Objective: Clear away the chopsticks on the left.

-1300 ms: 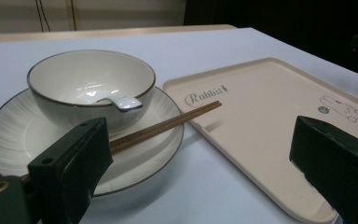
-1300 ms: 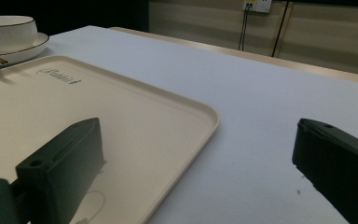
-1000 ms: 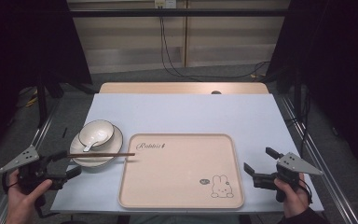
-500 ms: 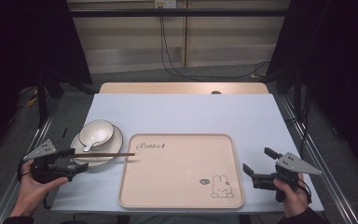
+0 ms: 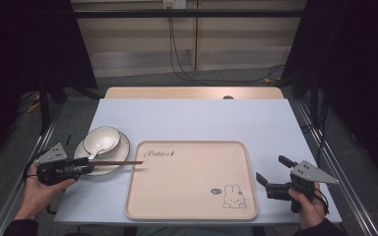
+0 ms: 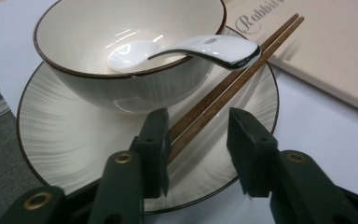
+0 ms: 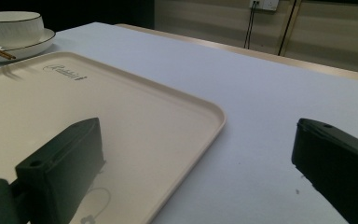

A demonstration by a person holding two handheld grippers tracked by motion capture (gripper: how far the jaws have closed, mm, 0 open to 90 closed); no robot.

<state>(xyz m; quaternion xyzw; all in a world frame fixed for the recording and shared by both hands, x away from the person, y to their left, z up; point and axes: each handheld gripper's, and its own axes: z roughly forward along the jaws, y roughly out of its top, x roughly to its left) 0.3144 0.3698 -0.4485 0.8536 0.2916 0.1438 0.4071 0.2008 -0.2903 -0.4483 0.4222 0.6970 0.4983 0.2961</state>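
Observation:
A white bowl (image 5: 102,139) with a dark rim stands on a white plate (image 5: 119,150) at the table's left. A white spoon (image 6: 191,46) rests in the bowl (image 6: 121,70), its handle over the rim. Two brown chopsticks (image 5: 120,162) lie across the plate, tips reaching onto the beige rabbit tray (image 5: 192,179). My left gripper (image 5: 84,165) is open at the plate's near edge. In the left gripper view the chopsticks (image 6: 233,79) run between its jaws, close to the left one, and are not clamped. My right gripper (image 5: 271,169) is open and empty at the tray's right edge.
The tray (image 7: 121,107) carries nothing and takes up the table's front middle. A pale blue mat (image 5: 192,118) stretches behind it. Black cables (image 5: 177,54) hang at the far wall. Metal rails (image 5: 334,162) run along both table sides.
My left gripper has moved right and forward to the plate, so its jaws now straddle the chopsticks' near ends. The right gripper has stayed put.

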